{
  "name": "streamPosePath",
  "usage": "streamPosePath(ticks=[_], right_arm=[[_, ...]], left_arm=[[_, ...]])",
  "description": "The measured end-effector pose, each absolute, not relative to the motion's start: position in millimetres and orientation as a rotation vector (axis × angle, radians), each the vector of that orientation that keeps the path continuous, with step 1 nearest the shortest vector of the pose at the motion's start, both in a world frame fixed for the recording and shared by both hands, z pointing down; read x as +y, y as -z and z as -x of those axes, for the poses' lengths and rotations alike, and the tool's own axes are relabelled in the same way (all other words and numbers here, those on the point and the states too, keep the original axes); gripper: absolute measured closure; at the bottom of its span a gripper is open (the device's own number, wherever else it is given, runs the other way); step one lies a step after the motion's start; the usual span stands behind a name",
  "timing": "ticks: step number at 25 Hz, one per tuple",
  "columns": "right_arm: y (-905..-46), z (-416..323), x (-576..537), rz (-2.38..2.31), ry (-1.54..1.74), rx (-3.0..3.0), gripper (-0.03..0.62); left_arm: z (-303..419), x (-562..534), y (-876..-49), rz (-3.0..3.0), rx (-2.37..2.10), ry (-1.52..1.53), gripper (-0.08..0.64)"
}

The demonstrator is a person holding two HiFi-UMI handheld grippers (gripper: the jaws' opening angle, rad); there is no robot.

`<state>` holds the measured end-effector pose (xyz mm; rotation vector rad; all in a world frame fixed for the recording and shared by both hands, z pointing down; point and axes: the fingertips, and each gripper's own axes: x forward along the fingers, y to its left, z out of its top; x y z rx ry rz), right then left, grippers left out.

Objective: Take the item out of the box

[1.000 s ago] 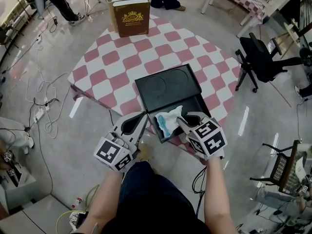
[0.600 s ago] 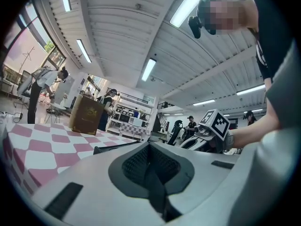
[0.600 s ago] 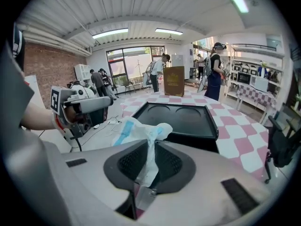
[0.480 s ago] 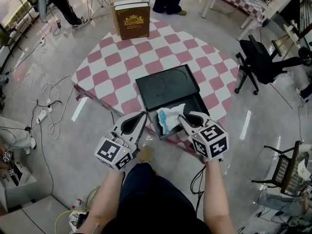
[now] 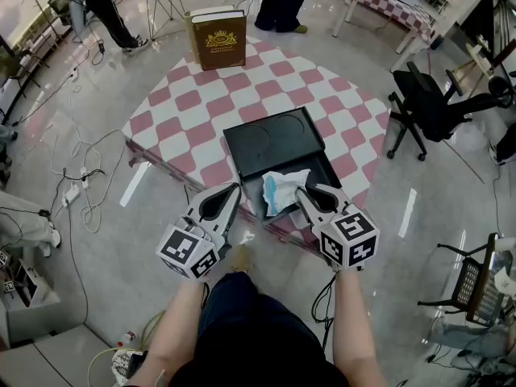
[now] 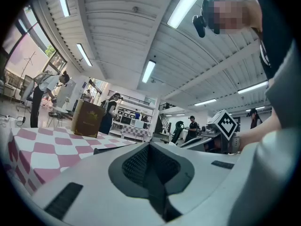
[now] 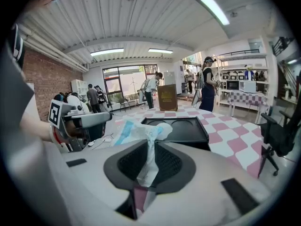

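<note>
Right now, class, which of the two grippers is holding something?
The right gripper: its jaws pinch the white-and-blue packet, while the left gripper is shut and empty.

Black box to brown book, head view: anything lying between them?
Nothing. In the head view only bare checkered cloth runs from the black box to the brown book at the table's far edge.

A glossy pale floor (image 5: 97, 240) strewn with cables (image 5: 81, 176) surrounds a pink-and-white checked table (image 5: 185, 111), a black office chair (image 5: 427, 95) beside its right edge, under a ribbed ceiling (image 7: 141, 18) with strip lights (image 7: 214, 6).
</note>
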<state>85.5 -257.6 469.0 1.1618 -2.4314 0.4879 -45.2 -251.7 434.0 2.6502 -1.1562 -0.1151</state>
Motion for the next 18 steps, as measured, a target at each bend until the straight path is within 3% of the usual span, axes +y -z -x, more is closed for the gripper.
streamPosePath(ticks=[18], right_arm=[[-421,-85,-231,-1.312,-0.39,-2.579,0.538]], left_arm=[[49,-227,-403,-2.685,-1.219,0.145,0.558]])
